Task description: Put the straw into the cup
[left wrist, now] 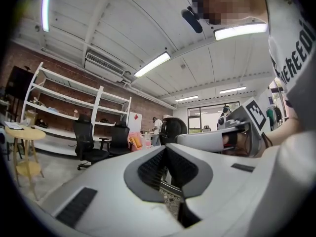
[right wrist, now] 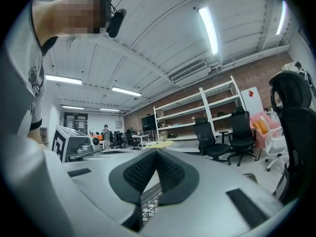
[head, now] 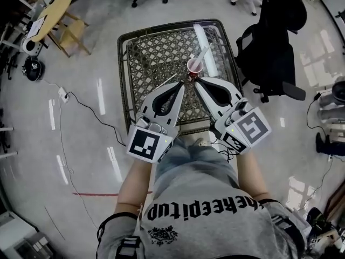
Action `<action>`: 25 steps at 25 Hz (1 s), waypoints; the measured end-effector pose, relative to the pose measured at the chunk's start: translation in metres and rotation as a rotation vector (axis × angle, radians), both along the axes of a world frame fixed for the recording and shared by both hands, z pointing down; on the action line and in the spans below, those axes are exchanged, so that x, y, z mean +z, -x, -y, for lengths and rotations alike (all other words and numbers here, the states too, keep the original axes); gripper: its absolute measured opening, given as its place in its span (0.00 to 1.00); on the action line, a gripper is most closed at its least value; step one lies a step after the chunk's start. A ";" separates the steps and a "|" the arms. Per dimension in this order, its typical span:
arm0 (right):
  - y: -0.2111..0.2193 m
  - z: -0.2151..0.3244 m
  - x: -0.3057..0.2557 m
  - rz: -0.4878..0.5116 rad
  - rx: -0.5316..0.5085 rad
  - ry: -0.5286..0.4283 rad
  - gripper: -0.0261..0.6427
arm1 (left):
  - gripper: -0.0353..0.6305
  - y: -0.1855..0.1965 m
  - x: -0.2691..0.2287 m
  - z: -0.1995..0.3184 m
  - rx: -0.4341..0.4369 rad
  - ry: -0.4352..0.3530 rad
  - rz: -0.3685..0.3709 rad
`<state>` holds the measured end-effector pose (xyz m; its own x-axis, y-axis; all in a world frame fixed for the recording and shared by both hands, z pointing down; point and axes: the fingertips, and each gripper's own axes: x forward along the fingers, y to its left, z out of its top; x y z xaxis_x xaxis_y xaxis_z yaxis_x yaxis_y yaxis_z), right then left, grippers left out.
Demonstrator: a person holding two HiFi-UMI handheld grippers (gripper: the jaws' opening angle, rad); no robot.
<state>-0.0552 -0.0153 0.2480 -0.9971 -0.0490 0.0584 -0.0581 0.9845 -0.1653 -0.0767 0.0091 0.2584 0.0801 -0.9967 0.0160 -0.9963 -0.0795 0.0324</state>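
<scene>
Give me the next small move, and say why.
Probably open the left claw and ease it onto the thin white straw lying on the mesh table just ahead of it. It and the right claw are shut and empty; the red cup stands beyond them.

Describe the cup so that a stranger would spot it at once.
Find the dark metal lattice table. On its far right part, just past the tip of the right tongs, stands a small red cup. It is the only red, round thing there, beside a long pale strip.
</scene>
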 end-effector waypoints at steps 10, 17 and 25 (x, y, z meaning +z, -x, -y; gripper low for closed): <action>-0.015 -0.010 -0.004 0.021 -0.045 -0.010 0.06 | 0.11 -0.021 -0.017 -0.011 -0.024 -0.032 0.008; -0.024 -0.014 -0.007 -0.002 -0.061 -0.060 0.05 | 0.11 -0.030 -0.019 -0.014 -0.034 -0.032 0.015; -0.028 -0.015 -0.008 0.000 -0.064 -0.068 0.05 | 0.11 -0.034 -0.023 -0.013 -0.035 -0.040 0.019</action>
<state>-0.0271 0.0001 0.2403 -0.9983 0.0114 0.0576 0.0057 0.9952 -0.0978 -0.0430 0.0221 0.2358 0.0455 -0.9987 -0.0232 -0.9989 -0.0457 0.0107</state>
